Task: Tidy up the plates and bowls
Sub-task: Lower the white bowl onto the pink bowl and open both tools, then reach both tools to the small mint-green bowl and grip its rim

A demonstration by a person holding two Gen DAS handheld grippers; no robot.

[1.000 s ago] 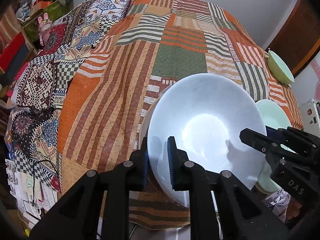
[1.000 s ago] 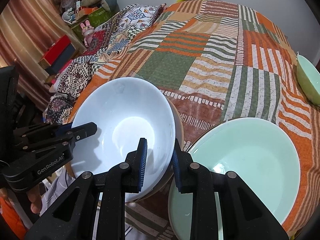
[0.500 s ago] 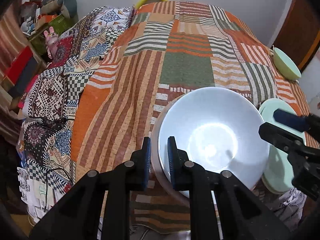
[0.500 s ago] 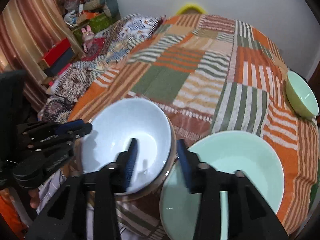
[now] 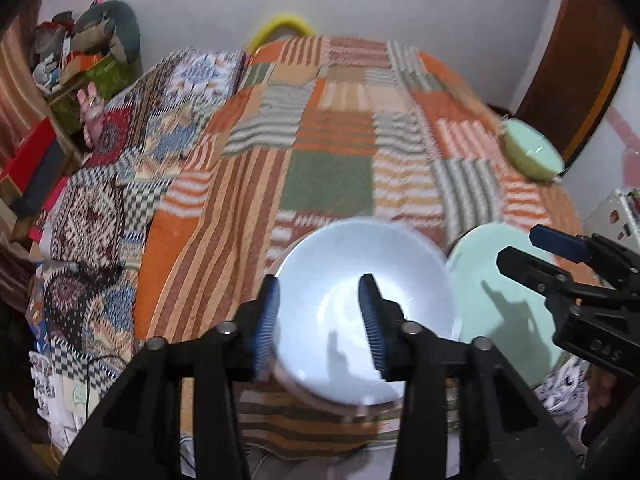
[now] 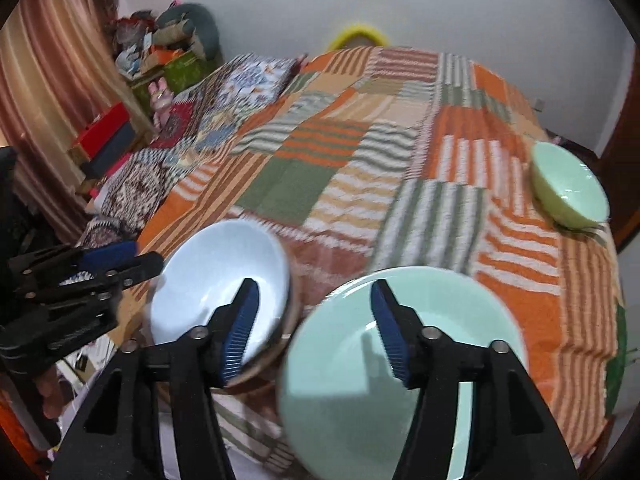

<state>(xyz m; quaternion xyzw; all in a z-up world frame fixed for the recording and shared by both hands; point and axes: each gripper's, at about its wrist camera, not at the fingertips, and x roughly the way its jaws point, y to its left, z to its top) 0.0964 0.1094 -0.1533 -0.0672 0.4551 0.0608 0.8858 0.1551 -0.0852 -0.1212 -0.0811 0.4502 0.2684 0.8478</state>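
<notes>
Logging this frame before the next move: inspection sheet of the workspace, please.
Surface: patchwork quilt covering a bed.
Job's things: pale blue bowl nested in a brown dish; mint plate beside it; small green bowl far right, apart.
Clutter: boxes and toys piled at far left.
Grippers: left claw open over the pale blue bowl; right claw open over the mint plate's near-left rim; neither holds anything.
Cables: thin dark cord on the left bedding.
Surroundings: white wall, curtain, dark wooden door.
</notes>
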